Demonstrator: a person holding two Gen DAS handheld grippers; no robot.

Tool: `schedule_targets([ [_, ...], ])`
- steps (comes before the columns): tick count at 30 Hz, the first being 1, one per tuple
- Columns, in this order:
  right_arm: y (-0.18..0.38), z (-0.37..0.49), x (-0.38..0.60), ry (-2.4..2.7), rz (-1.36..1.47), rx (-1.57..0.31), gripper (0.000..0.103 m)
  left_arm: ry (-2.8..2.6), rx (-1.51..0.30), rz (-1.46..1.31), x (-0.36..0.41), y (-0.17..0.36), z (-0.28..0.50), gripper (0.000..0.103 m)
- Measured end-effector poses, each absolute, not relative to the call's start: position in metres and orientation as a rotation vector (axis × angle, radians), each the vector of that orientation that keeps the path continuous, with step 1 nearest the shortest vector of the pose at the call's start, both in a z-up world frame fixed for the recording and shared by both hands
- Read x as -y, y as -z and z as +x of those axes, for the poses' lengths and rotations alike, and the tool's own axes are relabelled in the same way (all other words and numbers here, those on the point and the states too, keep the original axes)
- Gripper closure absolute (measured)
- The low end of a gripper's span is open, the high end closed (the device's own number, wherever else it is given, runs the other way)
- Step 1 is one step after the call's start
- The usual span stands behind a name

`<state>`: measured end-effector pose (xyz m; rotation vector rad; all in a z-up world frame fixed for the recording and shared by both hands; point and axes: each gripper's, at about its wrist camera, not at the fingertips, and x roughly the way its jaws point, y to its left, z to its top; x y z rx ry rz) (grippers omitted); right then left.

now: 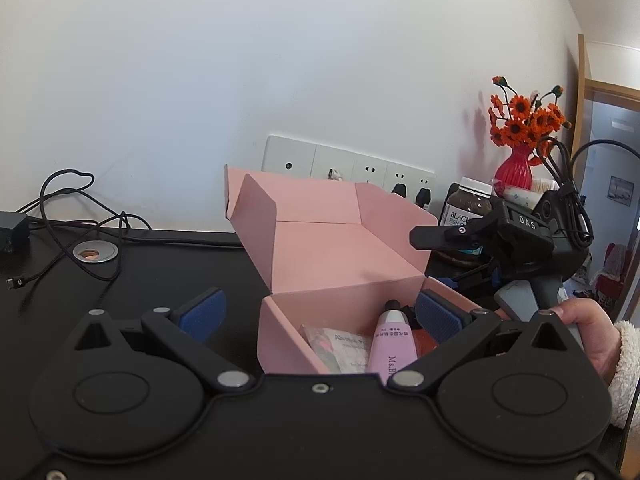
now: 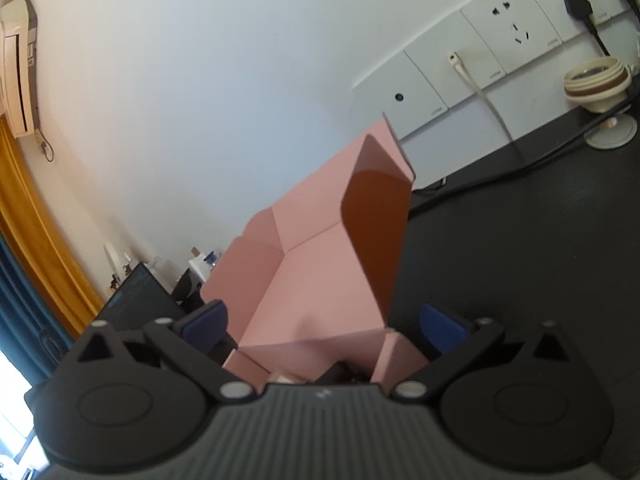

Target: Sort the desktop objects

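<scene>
Flower vase (image 1: pixel 514 166), wall sockets (image 1: pixel 348 164), air conditioner (image 2: pixel 18 64).

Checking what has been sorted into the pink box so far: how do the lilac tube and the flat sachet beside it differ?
The lilac tube is rounded and opaque, with a dark cap pointing toward the back of the pink box; the flat sachet is thin, pale and printed, with no cap. The tube leans propped up, while the sachet lies low against the left wall. Both sit inside the open box, touching side by side, partly hidden by the left gripper.
</scene>
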<state>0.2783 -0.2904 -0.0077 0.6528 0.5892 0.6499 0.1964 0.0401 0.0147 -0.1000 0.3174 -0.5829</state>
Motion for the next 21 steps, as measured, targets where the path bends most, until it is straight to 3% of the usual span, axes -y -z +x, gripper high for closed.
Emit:
schedule_targets([
  [21, 0.01, 0.2801, 0.2921, -0.691, 0.671, -0.589, 0.001, 0.671, -0.345, -0.072, -0.0324, -0.0131, 0.1967, 0.0],
])
